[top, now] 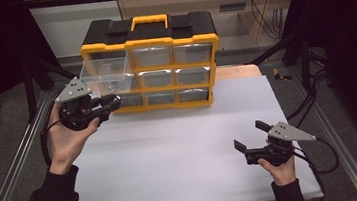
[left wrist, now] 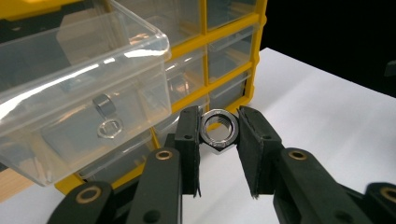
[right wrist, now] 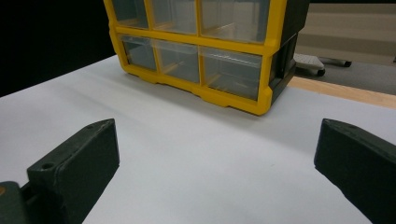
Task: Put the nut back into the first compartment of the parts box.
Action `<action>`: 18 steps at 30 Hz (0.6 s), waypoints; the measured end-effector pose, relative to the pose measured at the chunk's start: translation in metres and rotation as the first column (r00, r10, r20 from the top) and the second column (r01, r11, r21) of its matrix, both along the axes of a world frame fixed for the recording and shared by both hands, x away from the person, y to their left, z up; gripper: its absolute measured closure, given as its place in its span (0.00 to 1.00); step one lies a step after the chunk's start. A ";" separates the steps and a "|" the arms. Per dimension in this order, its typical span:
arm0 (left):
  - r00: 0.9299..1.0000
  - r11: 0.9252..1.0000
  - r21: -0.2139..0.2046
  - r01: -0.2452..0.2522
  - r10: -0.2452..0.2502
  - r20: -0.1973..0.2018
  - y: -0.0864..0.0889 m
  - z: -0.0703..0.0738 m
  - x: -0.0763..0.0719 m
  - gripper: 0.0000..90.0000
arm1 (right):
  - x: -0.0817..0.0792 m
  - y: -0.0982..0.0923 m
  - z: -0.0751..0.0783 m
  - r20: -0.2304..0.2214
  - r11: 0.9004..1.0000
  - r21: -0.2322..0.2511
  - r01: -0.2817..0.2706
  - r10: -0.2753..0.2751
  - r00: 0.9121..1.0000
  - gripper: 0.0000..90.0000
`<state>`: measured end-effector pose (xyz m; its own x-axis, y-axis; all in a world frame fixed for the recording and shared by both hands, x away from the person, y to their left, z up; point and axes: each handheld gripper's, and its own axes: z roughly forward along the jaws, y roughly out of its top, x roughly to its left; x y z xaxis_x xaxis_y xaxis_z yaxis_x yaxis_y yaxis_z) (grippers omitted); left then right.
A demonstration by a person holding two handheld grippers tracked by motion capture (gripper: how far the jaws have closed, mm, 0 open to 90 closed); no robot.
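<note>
Left gripper (left wrist: 219, 133) clamps a steel hex nut (left wrist: 218, 130) by opposite flats, below the open clear drawer (left wrist: 84, 79): small, rigid, probably slippery. Right gripper (top: 251, 137) gapes empty over the bench (top: 182, 150).

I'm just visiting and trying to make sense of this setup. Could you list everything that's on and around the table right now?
Drawer cabinet: one, yellow frame with black top and clear drawers, at the far side of the table.
Open drawer: one, clear, pulled out from the cabinet's top left slot.
Small metal parts: at least two, silvery, lying inside the open drawer.
Hex nut: one, silvery, clamped between the left gripper's jaws, below and beside the open drawer.
Table: one, white top, with a strip of wood at its far edge.
Left gripper: one, black, held up near the open drawer, shut on the hex nut.
Right gripper: one, black, jaws wide open, low over the table's near right part.
</note>
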<state>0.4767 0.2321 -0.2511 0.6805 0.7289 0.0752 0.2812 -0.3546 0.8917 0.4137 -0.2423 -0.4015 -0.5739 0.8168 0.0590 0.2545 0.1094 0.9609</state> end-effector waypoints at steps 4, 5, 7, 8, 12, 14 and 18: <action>1.000 1.000 0.003 -0.012 0.012 0.008 0.001 0.007 0.002 0.78 | 0.000 0.000 0.000 -0.002 1.000 0.001 0.002 -0.002 1.000 0.01; 1.000 1.000 0.003 -0.014 0.014 0.010 0.001 0.008 0.003 0.78 | 0.000 0.000 0.000 -0.002 1.000 0.002 0.002 -0.002 1.000 0.01; 1.000 1.000 0.007 -0.018 0.018 0.022 0.001 0.012 0.004 0.78 | 0.000 0.000 0.000 -0.001 1.000 0.002 0.002 -0.002 1.000 0.01; 0.999 1.000 0.013 -0.021 0.021 0.028 0.001 0.014 0.004 0.78 | 0.000 0.000 0.000 -0.002 1.000 0.003 0.003 -0.003 1.000 0.01; 0.999 0.999 0.018 -0.028 0.027 0.026 0.000 0.020 0.006 0.78 | 0.000 0.000 0.000 -0.002 1.000 0.003 0.003 -0.003 1.000 0.01; 0.999 0.999 0.024 -0.031 0.031 0.027 0.000 0.023 0.007 0.78 | 0.000 0.000 0.000 -0.001 1.000 0.003 0.003 -0.003 1.000 0.01; 0.999 0.999 0.011 -0.042 0.041 0.035 0.002 0.029 0.010 0.78 | 0.000 0.000 0.001 0.001 1.000 0.005 0.004 -0.004 1.000 0.01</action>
